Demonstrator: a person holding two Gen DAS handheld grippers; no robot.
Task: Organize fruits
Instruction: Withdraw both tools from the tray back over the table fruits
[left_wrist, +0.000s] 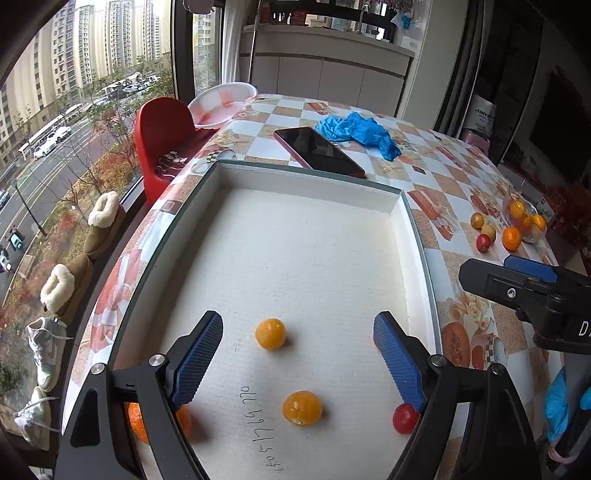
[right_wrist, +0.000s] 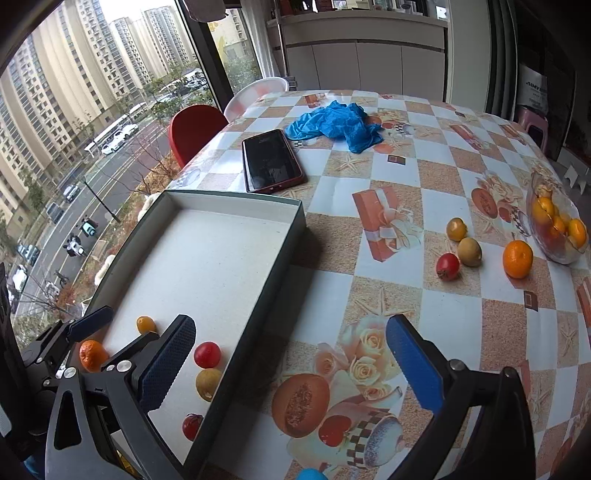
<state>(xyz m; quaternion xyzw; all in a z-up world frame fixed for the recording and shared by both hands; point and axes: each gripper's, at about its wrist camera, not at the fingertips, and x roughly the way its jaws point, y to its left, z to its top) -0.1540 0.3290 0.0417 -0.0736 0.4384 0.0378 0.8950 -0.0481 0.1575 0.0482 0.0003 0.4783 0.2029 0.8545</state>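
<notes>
**Fruit split between tray and far edge of the surface**

The surface (right_wrist: 388, 177), under a checkered patterned cloth, carries a shallow white-lined tray (left_wrist: 397, 206) along its window-side edge. Beyond the tray's far rim lie a dark phone (right_wrist: 271, 162) and a crumpled blue glove (right_wrist: 332, 123). At the surface's right edge stands a clear bowl (right_wrist: 554, 254) holding oranges.

The left claw (left_wrist: 297, 363) hangs over the tray's near end, jaws wide and gripping nothing. The right claw (right_wrist: 291, 365) straddles the tray's right wall, jaws equally wide and empty.

Inside the tray's near end sit an orange (right_wrist: 92, 355), two yellow fruits (left_wrist: 270, 334) (left_wrist: 302, 408) and two red fruits (right_wrist: 207, 354) (right_wrist: 192, 426).

Loose near the bowl lie another orange (right_wrist: 518, 258), a yellow fruit (right_wrist: 456, 229), a greenish-yellow one (right_wrist: 470, 252) touching a small red fruit (right_wrist: 447, 266).
</notes>
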